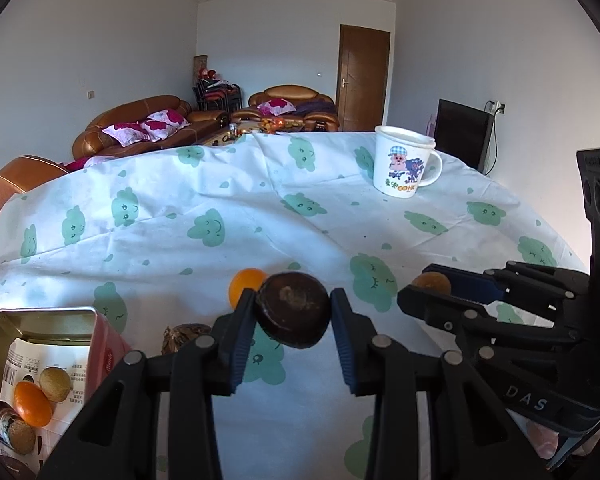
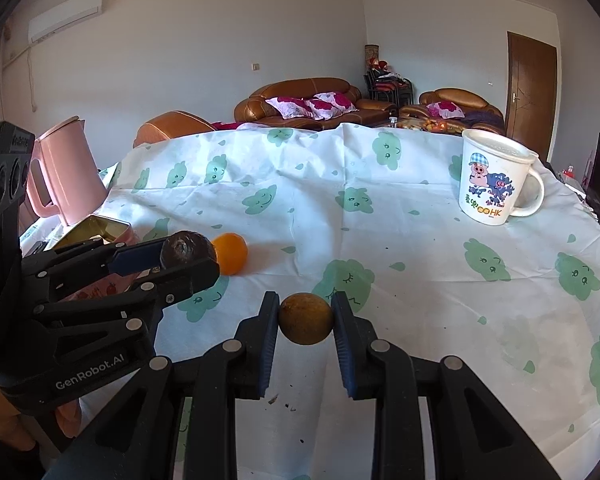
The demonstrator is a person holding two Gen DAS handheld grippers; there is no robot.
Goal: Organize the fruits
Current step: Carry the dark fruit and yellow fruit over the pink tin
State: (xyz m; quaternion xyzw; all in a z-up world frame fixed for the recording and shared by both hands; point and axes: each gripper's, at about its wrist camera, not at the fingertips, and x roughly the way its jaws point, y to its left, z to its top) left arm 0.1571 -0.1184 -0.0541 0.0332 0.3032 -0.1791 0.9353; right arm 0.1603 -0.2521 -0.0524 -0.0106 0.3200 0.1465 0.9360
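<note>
Two grippers are over the table, each closed on one fruit. The left gripper (image 1: 293, 316) pinches a dark brown round fruit (image 1: 292, 309) between its blue pads, clear of the tablecloth (image 1: 260, 208). The right gripper (image 2: 305, 324) squeezes a small yellow-brown fruit (image 2: 306, 319) the same way. One orange (image 1: 245, 286) sits on the cloth just beyond the left fingers, slightly to their left. One open tin (image 1: 40, 364) stands down to the left of those fingers; inside it I count one orange fruit (image 1: 32, 404) and two pale tan ones, with a dark one half hidden in the corner. One brownish lump (image 1: 184, 336) lies just behind the left finger. One cartoon mug (image 2: 496, 176) stands far ahead to the right, and one pink jug (image 2: 66, 176) far left.
</note>
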